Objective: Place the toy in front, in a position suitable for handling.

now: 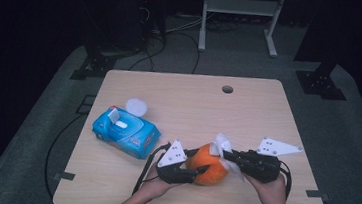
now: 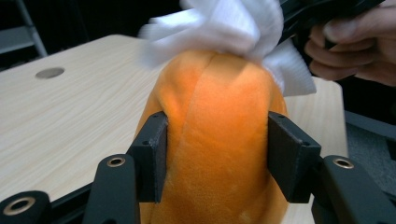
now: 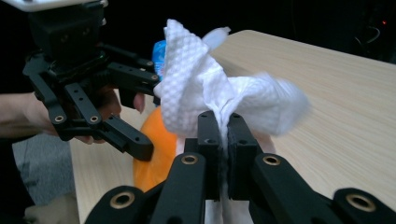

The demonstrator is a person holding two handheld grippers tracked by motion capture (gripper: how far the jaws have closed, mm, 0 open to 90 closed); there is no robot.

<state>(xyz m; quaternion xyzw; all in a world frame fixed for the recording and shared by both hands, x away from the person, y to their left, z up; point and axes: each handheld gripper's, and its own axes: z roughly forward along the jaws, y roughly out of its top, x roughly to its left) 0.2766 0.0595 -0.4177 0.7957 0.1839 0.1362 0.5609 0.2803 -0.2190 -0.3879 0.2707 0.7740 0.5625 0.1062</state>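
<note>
The orange plush toy (image 1: pixel 207 165) sits near the front of the worktop (image 1: pixel 189 103). The left gripper (image 2: pixel 217 154) squeezes its soft, squashy sides. The right gripper (image 3: pixel 223 135) pinches a thin, floppy wipe (image 3: pixel 205 88) against its top. Hold both gently.

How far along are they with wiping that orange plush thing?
Done: a wipe is out of the blue pack, whose flap stands open. In hand: the left tool clamps the orange plush toy while the right tool, shut on the wipe, presses it on the toy's top. How much remains to wipe I cannot tell.
</note>
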